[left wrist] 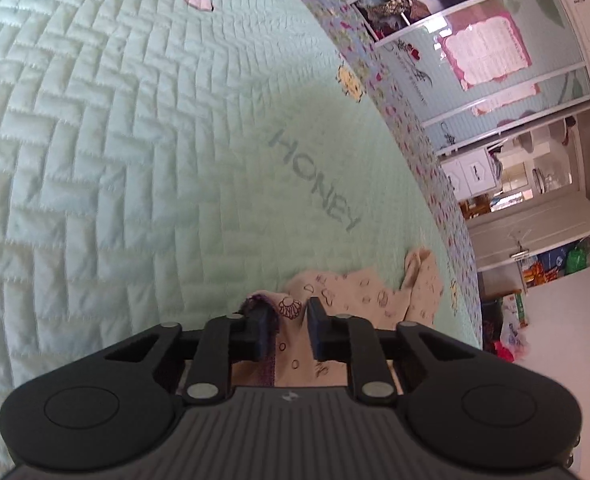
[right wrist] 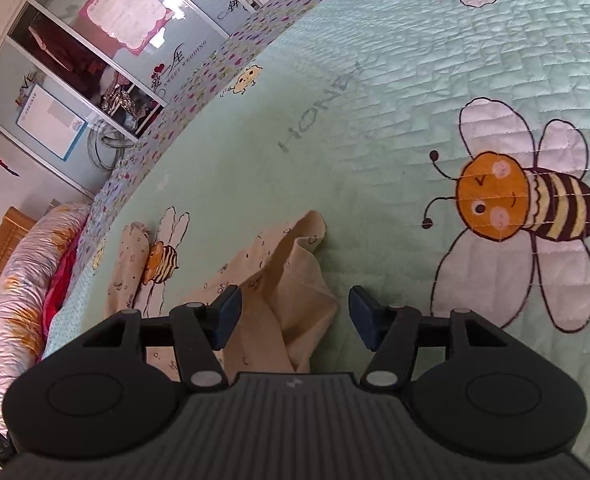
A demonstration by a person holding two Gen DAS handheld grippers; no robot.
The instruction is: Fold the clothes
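A beige printed garment (left wrist: 359, 292) with a purple trim (left wrist: 269, 364) lies crumpled on the green bedspread (left wrist: 135, 160), near its flowered border. My left gripper (left wrist: 289, 328) is shut on a raised bunch of this cloth, and the purple trim hangs over the left finger. In the right wrist view the same garment (right wrist: 291, 280) shows a folded hem edge, with a sleeve (right wrist: 129, 264) off to the left. My right gripper (right wrist: 295, 316) stands open just over that hem, its blue pads (right wrist: 227, 316) wide apart and clear of the cloth.
The quilted bedspread (right wrist: 375, 120) carries large bee pictures (right wrist: 527, 204) and the word HONEY. A rolled flowered quilt (right wrist: 19, 280) and a wooden headboard lie at the left. Wardrobe sliding doors (left wrist: 487, 52) and floor clutter (left wrist: 511, 320) stand beyond the bed edge.
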